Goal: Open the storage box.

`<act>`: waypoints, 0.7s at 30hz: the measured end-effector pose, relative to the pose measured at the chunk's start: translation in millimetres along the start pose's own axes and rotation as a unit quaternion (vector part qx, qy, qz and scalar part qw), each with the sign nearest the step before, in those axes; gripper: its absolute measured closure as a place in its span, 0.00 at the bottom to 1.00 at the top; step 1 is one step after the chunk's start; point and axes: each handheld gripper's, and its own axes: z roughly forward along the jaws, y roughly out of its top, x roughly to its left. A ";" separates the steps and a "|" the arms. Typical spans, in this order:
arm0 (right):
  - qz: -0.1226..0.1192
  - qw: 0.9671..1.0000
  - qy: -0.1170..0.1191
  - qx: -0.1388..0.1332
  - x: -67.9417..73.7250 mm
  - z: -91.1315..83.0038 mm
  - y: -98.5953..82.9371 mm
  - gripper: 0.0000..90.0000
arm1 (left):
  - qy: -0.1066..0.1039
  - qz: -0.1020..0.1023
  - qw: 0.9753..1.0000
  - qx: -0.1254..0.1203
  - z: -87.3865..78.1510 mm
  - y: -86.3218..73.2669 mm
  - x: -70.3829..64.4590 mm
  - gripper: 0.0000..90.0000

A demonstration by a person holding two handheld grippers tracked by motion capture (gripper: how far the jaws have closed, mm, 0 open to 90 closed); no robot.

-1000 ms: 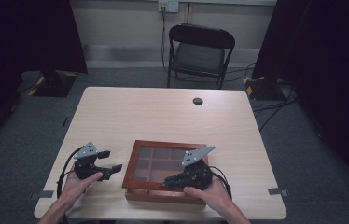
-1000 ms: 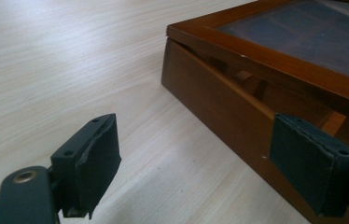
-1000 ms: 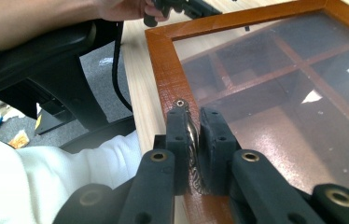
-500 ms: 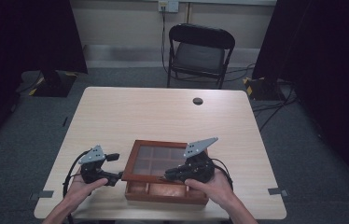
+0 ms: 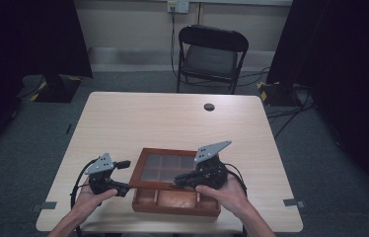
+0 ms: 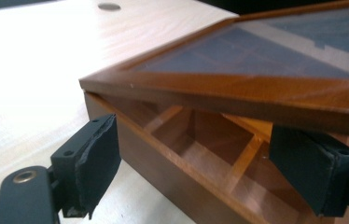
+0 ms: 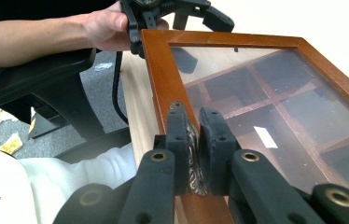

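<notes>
A brown wooden box (image 5: 175, 201) with inner compartments sits at the table's near edge. Its glass-paned lid (image 5: 165, 168) is lifted a little at the front, with a gap under it. My right gripper (image 5: 178, 181) is shut on the small metal clasp (image 7: 192, 161) at the front rail of the lid (image 7: 266, 93). My left gripper (image 5: 123, 177) is open at the box's left front corner. In the left gripper view its pads (image 6: 93, 156) stand either side of the box corner (image 6: 163, 158), below the raised lid (image 6: 238, 88). The left gripper (image 7: 177, 14) also appears far off in the right gripper view.
The light wooden table (image 5: 172, 123) has a small black round plug (image 5: 209, 106) near its far edge. A black folding chair (image 5: 212, 54) stands behind the table. Cables lie on the grey floor at the right.
The left gripper has moved right, up to the box's left front corner. The right gripper stayed shut on the clasp and raised the lid's front edge a little.
</notes>
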 end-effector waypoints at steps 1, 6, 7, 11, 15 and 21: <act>0.000 1.000 0.000 0.000 -0.1 -0.1 0.1 0.92 | 0.003 0.003 1.000 -0.007 -0.9 1.8 -0.4 0.18; 0.002 1.000 0.004 0.001 -1.2 0.1 -0.2 0.92 | 0.014 0.014 1.000 -0.007 1.0 2.8 -0.4 0.18; 0.003 1.000 0.005 0.000 -1.4 0.1 -0.4 0.92 | 0.012 0.009 1.000 -0.008 1.7 2.5 -0.2 0.18; 0.000 1.000 0.003 -0.004 -1.0 -0.3 -0.6 0.92 | 0.016 0.018 1.000 -0.014 1.7 3.1 1.3 0.18; -0.010 1.000 -0.013 -0.017 2.0 -2.0 -1.2 0.81 | 0.009 0.016 1.000 -0.014 2.5 2.9 0.4 0.20; -0.001 0.999 -0.033 -0.036 2.2 -10.4 -4.9 0.66 | 0.015 0.026 0.999 -0.019 1.8 4.2 0.5 0.20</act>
